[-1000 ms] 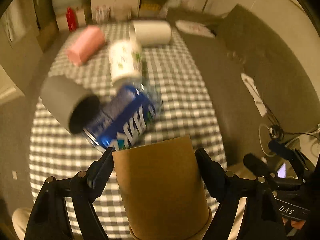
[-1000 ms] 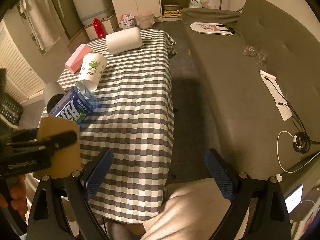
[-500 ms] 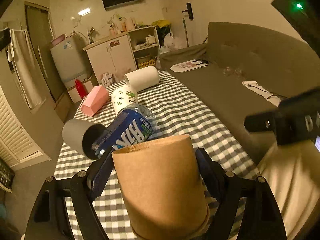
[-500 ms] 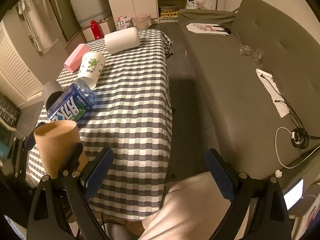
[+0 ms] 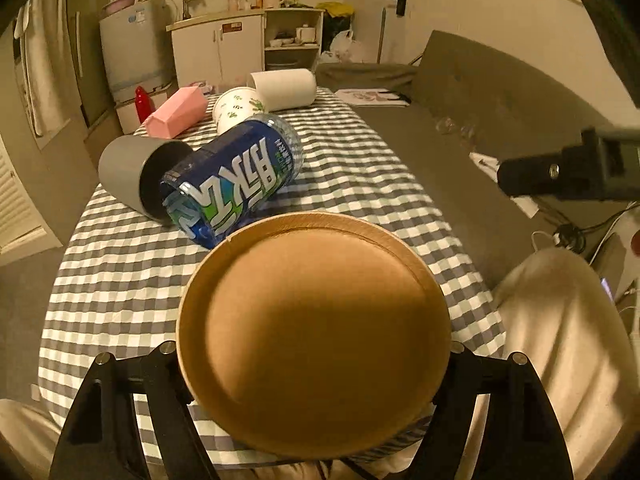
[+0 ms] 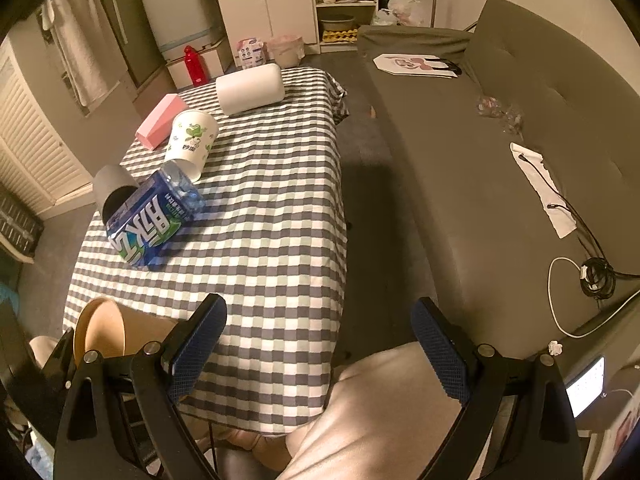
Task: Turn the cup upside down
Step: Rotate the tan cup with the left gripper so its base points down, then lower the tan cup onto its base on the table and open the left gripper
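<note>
My left gripper [image 5: 312, 364] is shut on a brown paper cup [image 5: 312, 332]. The cup lies on its side in the jaws, its recessed bottom facing the left wrist camera, held above the near end of the checked table [image 5: 360, 184]. In the right wrist view the cup [image 6: 104, 336] shows at the lower left, tilted sideways over the table's near corner. My right gripper [image 6: 320, 352] is open and empty, held over the table's near right edge above the person's lap.
On the table lie a blue labelled bottle [image 5: 236, 188], a grey cup on its side [image 5: 128, 176], a white printed cup [image 5: 236, 108], a pink box [image 5: 176, 114] and a white roll [image 5: 284, 88]. A grey sofa [image 6: 500, 140] runs along the right.
The left gripper has turned the brown cup over from standing on its rim to lying on its side with its bottom facing the camera. The right gripper has barely moved.
</note>
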Available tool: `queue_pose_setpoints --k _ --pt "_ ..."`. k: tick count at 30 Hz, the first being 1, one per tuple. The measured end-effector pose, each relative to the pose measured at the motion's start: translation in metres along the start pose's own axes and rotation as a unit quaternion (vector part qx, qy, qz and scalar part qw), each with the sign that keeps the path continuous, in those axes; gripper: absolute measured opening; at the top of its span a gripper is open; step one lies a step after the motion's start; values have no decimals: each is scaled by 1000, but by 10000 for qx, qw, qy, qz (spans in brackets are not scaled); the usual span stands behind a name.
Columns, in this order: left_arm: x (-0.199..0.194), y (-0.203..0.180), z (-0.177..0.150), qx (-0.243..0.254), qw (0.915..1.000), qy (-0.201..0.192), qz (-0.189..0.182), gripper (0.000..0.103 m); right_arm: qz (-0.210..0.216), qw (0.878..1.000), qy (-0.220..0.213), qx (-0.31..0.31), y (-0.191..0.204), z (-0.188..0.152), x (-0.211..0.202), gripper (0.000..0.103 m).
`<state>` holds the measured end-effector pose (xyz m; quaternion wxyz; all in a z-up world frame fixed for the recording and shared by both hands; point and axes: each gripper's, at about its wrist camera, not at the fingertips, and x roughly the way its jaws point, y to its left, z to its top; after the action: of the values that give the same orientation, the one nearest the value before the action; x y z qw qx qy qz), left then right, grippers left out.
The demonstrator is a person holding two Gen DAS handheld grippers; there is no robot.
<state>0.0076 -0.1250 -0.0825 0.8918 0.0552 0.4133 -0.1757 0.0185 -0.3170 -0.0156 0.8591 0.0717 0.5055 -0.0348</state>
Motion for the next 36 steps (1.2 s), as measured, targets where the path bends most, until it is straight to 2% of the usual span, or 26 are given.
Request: queue_pose_setpoints --k 9,15,22,25,27,36 --pt "3 0 18 61 9993 -327 181 79 -66 10000 31 -34 -1 -1 1 94" --pt "23 7 29 -47 9996 -211 191 79 -81 9999 115 -63 2 -1 8 94" --pt "27 11 24 -64 9996 -239 136 81 -141 9996 204 -102 4 1 15 94" --pt "23 11 23 -100 9997 -206 120 84 -170 9996 200 -116 6 4 14 94" --pt "18 13 23 -153 9996 -191 118 90 -188 9996 167 -152 9 6 10 94" --pt "-19 19 24 -246 9988 -406 109 90 -173 9992 -95 -358 30 9 -14 94"
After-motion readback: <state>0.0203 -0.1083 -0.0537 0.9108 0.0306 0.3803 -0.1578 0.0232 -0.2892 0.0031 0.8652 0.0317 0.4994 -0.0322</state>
